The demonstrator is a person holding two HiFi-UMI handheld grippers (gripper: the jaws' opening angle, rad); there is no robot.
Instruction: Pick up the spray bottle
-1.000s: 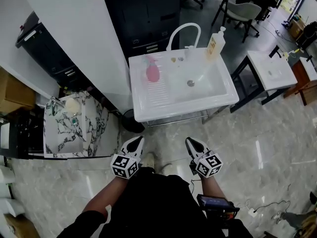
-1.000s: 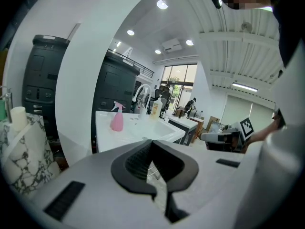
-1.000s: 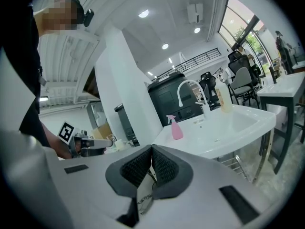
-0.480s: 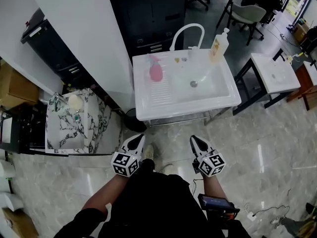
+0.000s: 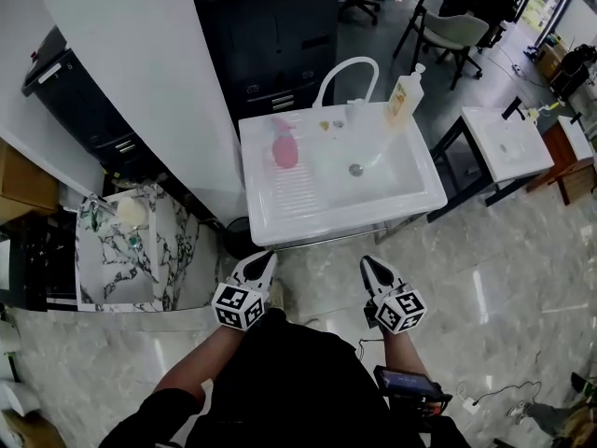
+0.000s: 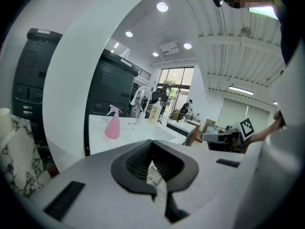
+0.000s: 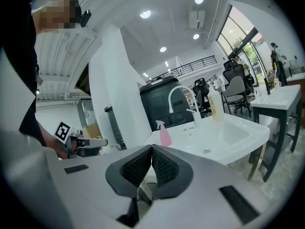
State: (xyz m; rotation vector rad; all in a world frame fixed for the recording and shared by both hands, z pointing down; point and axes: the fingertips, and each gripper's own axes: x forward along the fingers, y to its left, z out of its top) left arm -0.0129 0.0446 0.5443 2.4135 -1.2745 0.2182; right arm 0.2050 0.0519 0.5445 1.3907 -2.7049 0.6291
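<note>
A pink spray bottle (image 5: 284,147) stands on the ribbed left drainboard of a white sink (image 5: 280,222). It also shows small and far off in the left gripper view (image 6: 113,126) and the right gripper view (image 7: 165,135). My left gripper (image 5: 265,258) and right gripper (image 5: 367,262) hang side by side over the floor, short of the sink's front edge. Both point toward the sink. Each has its jaws shut with nothing between them.
A yellow soap bottle (image 5: 404,95) and a curved white faucet (image 5: 347,68) stand at the sink's back. A white pillar (image 5: 140,63) rises left of it, with a marble-topped basin (image 5: 163,250) below. A dark cabinet (image 5: 275,35) is behind, a smaller white sink table (image 5: 508,143) to the right.
Both grippers have moved a little forward toward the sink, staying shut. The sink sits slightly nearer and more to the left in the head view.
</note>
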